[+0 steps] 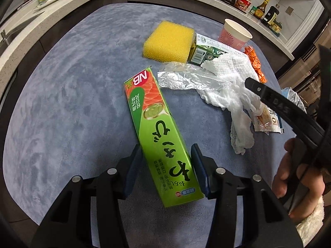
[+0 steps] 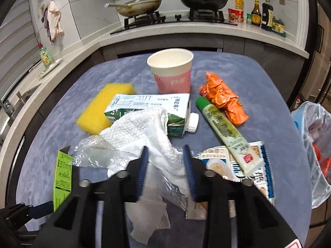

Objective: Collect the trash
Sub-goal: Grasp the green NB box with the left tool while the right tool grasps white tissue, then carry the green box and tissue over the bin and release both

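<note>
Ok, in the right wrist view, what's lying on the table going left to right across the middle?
Yellow sponge → milk carton → green tube → orange wrapper → plastic bag at the right edge.

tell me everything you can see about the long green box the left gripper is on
The green box is a long, narrow glossy cardboard carton, lime green with black Japanese lettering, a red NB logo and a salmon-and-wasabi picture at its far end. It looks intact and lies flat on the blue table cover, running away from the camera. The left gripper has its jaws against the near end's two long sides. Its far end lies beside crumpled clear plastic wrap.
</note>
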`<action>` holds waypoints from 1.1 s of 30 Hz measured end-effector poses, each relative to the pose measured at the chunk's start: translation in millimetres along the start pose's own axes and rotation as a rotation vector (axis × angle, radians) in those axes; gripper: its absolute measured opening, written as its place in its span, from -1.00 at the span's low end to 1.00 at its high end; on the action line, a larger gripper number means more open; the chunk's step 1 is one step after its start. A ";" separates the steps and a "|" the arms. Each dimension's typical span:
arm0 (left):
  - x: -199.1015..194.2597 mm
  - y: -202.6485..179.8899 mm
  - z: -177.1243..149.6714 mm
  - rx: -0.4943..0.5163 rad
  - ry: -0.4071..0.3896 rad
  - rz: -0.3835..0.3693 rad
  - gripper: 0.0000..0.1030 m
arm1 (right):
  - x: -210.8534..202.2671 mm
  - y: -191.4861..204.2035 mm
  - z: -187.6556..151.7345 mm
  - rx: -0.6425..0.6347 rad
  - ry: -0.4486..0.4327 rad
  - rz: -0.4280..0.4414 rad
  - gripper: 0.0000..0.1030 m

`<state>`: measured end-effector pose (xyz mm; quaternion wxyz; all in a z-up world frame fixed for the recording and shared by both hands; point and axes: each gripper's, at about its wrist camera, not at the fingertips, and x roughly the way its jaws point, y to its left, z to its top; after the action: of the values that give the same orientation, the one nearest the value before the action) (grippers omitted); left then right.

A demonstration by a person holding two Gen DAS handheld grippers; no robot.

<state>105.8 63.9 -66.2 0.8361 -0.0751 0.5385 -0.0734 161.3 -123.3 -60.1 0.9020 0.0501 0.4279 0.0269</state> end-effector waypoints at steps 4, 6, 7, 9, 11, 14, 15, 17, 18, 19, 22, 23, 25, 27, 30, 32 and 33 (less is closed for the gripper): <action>-4.3 -1.3 1.5 0.008 -0.013 -0.003 -0.13 | -12.4 -4.3 0.7 0.010 -0.029 0.007 -0.90; -8.0 -2.4 2.1 0.011 -0.022 -0.009 -0.14 | -32.2 -10.7 2.6 0.026 -0.062 0.021 -0.90; -10.8 -3.9 2.2 0.015 -0.029 -0.010 -0.15 | -42.2 -13.6 2.6 0.035 -0.079 0.023 -0.90; -16.4 -7.3 1.8 0.026 -0.042 -0.015 -0.16 | -60.3 -21.8 4.2 0.049 -0.106 0.023 -0.90; -24.6 -13.2 0.6 0.040 -0.059 -0.023 -0.18 | -81.3 -33.0 3.7 0.072 -0.138 0.018 -0.90; -38.2 -23.0 -2.0 0.059 -0.082 -0.045 -0.20 | -109.2 -51.1 0.9 0.105 -0.182 0.003 -0.90; -42.4 -25.7 -2.7 0.063 -0.087 -0.053 -0.20 | -119.0 -58.2 -0.7 0.115 -0.196 -0.006 -0.90; -52.0 -31.4 -3.3 0.074 -0.103 -0.066 -0.21 | -133.9 -71.0 -4.0 0.137 -0.217 -0.017 -0.90; -58.9 -35.5 -4.5 0.082 -0.115 -0.074 -0.21 | -142.0 -78.3 -6.2 0.150 -0.227 -0.024 -0.90; -66.4 -39.8 -5.5 0.090 -0.128 -0.083 -0.21 | -149.2 -85.2 -9.0 0.160 -0.236 -0.034 -0.90; -86.6 -52.0 -7.5 0.112 -0.163 -0.109 -0.22 | -161.7 -99.4 -14.5 0.182 -0.249 -0.058 -0.90; -93.6 -56.2 -8.2 0.120 -0.175 -0.119 -0.22 | -167.3 -107.1 -17.6 0.197 -0.254 -0.067 -0.90; -105.4 -64.7 -8.5 0.137 -0.194 -0.140 -0.23 | -172.1 -115.4 -20.6 0.213 -0.261 -0.078 -0.90; -115.0 -74.8 -8.6 0.157 -0.211 -0.161 -0.23 | -178.3 -127.0 -25.3 0.236 -0.270 -0.095 -0.90; -124.8 -97.6 -7.0 0.204 -0.227 -0.193 -0.24 | -185.8 -144.1 -30.1 0.270 -0.284 -0.119 -0.90; -125.5 -115.3 -4.6 0.238 -0.228 -0.217 -0.26 | -190.0 -156.8 -32.1 0.289 -0.294 -0.141 -0.90; -124.4 -123.8 -3.6 0.252 -0.223 -0.232 -0.27 | -191.5 -163.1 -33.1 0.300 -0.297 -0.151 -0.90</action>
<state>46.4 -32.0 68.3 0.8792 -0.0390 0.4168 -0.2274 15.5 -300.6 47.9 0.9370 0.1550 0.2923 -0.1122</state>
